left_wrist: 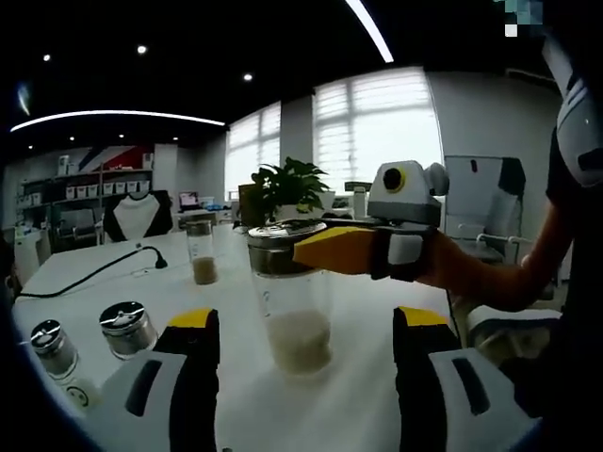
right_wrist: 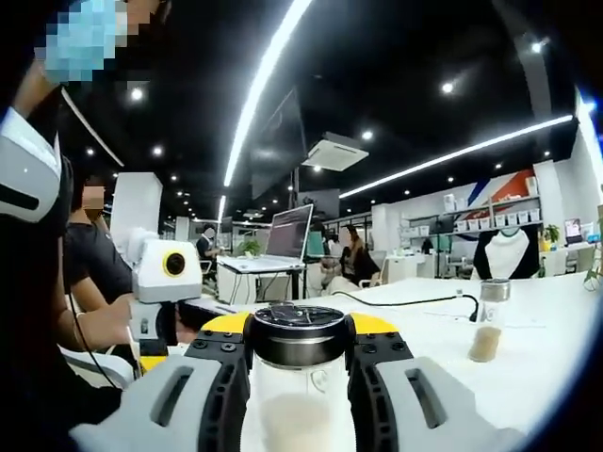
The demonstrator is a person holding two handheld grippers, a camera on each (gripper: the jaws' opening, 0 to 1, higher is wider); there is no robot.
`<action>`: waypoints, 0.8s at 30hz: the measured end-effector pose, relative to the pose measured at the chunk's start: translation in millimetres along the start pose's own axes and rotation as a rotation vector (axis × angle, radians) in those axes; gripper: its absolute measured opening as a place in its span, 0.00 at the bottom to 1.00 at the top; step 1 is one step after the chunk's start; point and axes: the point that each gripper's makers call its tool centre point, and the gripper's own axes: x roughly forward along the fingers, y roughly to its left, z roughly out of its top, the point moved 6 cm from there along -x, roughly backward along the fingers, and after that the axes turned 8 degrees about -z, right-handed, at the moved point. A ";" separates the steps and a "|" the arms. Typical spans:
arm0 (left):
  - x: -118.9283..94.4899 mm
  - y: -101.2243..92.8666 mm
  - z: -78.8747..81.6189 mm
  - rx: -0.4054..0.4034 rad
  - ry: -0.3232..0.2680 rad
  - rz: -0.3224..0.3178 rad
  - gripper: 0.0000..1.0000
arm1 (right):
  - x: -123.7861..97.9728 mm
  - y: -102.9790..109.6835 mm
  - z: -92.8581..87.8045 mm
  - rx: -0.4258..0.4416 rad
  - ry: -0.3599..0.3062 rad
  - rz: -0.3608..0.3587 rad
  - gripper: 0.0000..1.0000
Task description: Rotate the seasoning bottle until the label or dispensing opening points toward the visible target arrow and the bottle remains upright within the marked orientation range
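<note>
So on my right gripper (right_wrist: 300,363) the jaws are clamped snug on the seasoning bottle (right_wrist: 298,377), pinching it from both sides just under its dark metal cap, and the bottle looks upright with pale powder sitting in the bottom. From the left gripper view that same bottle (left_wrist: 293,301) stands on the white table (left_wrist: 358,395) between my left gripper (left_wrist: 306,363) jaws, which are spread wide and not touching the glass at all, just hanging either side of it. You can see the right one's yellow jaw (left_wrist: 332,250) coming in from the right at cap height, with my arm in an orange sleeve (left_wrist: 485,278) stretched out level behind it. Off to the left, near that jaw, there are two small shakers (left_wrist: 127,328) with shiny lids. Farther back another jar (left_wrist: 201,250) with brown stuff in it stands on the table, a black cable (left_wrist: 89,276) snaking past, then a potted plant (left_wrist: 287,186) by the windows
</note>
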 end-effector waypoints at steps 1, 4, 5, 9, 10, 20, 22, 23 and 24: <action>0.2 0.2 -0.3 0.004 0.002 -0.008 0.80 | 0.6 1.3 -0.8 0.006 -0.002 0.012 0.36; 1.1 1.0 -1.9 -0.014 -0.007 -0.036 0.79 | 3.1 4.0 -4.3 0.016 0.016 0.050 0.36; 1.1 0.8 -2.2 -0.024 -0.013 -0.046 0.79 | 4.0 4.8 -5.1 0.013 0.015 0.056 0.36; 1.0 1.3 -3.1 -0.031 -0.019 -0.067 0.79 | 7.3 8.6 -9.7 0.002 0.033 0.094 0.36; 1.1 1.3 -3.1 -0.029 -0.020 -0.072 0.79 | 8.3 8.9 -10.9 0.008 0.034 0.105 0.36; -1.6 8.3 -7.6 -0.023 -0.010 -0.112 0.78 | 15.3 22.4 -13.5 0.036 0.043 0.281 0.36; -1.9 10.4 -9.2 -0.023 -0.009 -0.109 0.77 | 17.5 25.5 -16.5 0.035 0.055 0.298 0.36; -2.0 11.6 -10.3 -0.025 -0.008 -0.108 0.77 | 18.3 26.9 -17.7 0.033 0.057 0.309 0.36; -2.2 12.2 -11.0 -0.025 -0.007 -0.106 0.76 | 18.7 27.0 -16.5 0.041 0.050 0.310 0.36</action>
